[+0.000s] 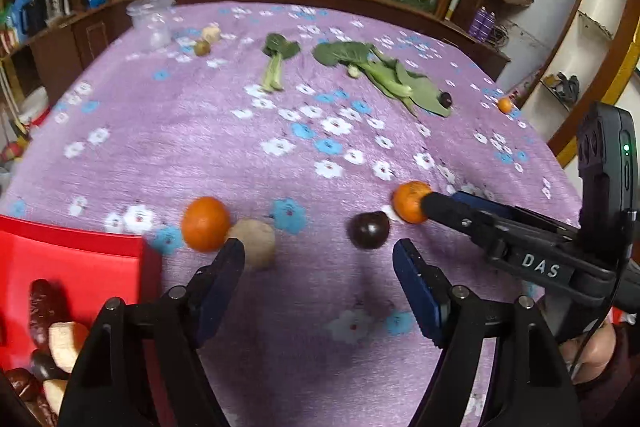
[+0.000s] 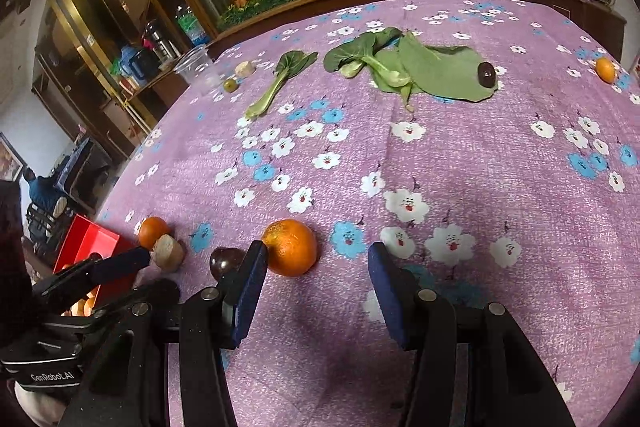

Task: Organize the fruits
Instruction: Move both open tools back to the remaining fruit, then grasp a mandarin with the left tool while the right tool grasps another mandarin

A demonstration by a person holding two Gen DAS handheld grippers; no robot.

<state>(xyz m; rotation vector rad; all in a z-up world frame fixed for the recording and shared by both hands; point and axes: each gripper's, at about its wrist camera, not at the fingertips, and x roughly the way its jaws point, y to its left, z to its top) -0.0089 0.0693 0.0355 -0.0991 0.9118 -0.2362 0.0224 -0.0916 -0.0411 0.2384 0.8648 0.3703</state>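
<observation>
Reading "DAS" on the right claw [image 1: 424, 205], "GenRobot.AI" on the left claw [image 2: 150, 259].

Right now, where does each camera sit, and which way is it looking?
Left wrist: on the left tongs, angled down over the purple cloth; red bin at left, right tongs reaching in by an orange.
Right wrist: on the right tongs, same downward tilt; left tongs at lower left, a sleeve edge beside them.
Shared: that orange, the dark plum, the greens.
</observation>
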